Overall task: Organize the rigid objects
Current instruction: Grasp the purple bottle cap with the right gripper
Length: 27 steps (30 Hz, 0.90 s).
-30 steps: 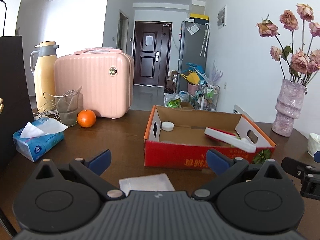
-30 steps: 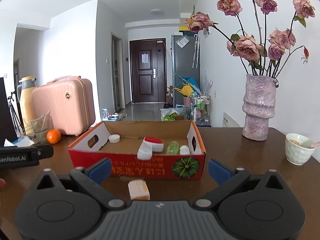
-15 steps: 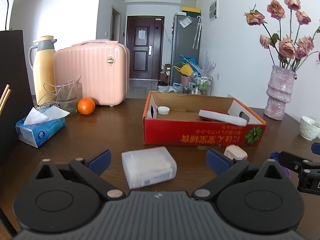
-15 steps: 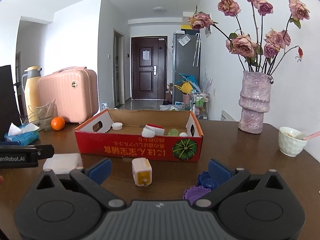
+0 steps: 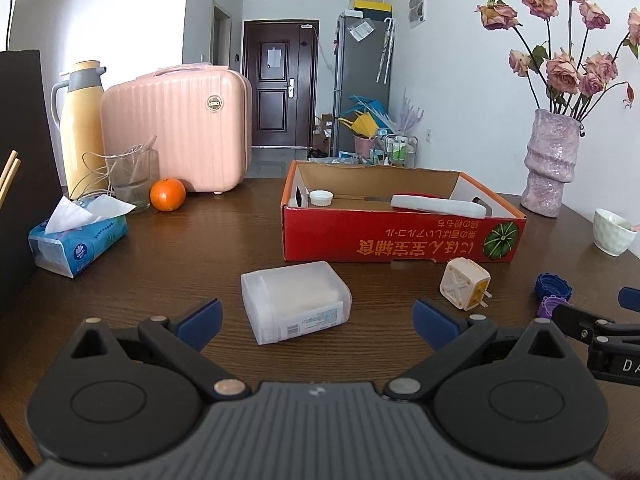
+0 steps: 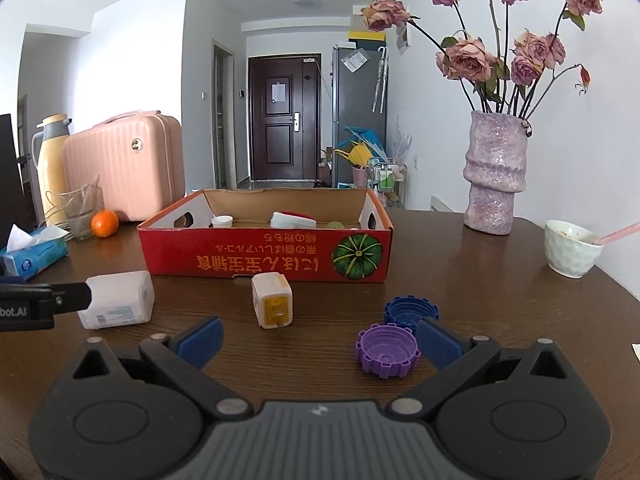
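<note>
**Red carton half filled, four pieces left outside**

Red cardboard box sits mid-counter with a white cap and a long white-and-red item already inside. My left hand-held gripper is spread wide and empty, its jaws either side of the frosted plastic case just ahead. My right hand-held gripper is also spread and empty, with the purple cap near its right finger.

Step in hand, as I judge it: lining up for the next pick. Next move calls for easing the left jaws around the case's narrow sides before closing.

Count outside the box: one case, one white plug adapter, one purple cap, one blue cap.
</note>
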### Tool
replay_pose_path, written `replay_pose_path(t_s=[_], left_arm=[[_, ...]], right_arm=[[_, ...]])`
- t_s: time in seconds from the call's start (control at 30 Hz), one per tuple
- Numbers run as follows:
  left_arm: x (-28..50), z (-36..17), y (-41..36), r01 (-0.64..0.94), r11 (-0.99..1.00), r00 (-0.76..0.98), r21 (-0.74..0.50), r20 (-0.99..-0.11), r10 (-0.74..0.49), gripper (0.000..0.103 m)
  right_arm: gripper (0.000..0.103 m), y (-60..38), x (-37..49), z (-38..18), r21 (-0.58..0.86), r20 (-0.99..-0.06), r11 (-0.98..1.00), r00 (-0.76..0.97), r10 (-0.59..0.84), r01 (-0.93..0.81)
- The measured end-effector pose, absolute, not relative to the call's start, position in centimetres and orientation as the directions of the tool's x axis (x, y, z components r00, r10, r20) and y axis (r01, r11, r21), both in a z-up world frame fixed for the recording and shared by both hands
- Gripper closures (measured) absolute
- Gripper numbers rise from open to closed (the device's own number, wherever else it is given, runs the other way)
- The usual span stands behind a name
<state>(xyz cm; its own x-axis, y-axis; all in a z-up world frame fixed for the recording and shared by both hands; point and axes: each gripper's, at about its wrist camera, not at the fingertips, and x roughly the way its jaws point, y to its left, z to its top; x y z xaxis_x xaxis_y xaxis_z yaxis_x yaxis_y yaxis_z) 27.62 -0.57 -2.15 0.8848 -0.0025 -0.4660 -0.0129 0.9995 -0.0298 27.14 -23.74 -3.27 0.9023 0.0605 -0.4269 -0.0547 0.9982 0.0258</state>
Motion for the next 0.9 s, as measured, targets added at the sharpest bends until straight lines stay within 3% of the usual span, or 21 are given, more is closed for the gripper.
replay_pose_path(t_s=[0.43, 0.9], left_arm=[[27.8, -2.3, -0.6, -0.017, 0.999, 0.880, -0.033, -0.476, -0.001, 0.000], [27.9, -2.5, -0.7, -0.019, 0.999, 0.874, -0.034, -0.486, 0.000, 0.000]], right_arm=[[0.000, -26.8, 31.6, -5.4, 0.024, -0.531, 0.999, 0.847, -0.010, 0.027], [0.009, -27.8, 35.5, -7.7, -0.012, -0.605, 0.999, 0.795, -0.048, 0.051]])
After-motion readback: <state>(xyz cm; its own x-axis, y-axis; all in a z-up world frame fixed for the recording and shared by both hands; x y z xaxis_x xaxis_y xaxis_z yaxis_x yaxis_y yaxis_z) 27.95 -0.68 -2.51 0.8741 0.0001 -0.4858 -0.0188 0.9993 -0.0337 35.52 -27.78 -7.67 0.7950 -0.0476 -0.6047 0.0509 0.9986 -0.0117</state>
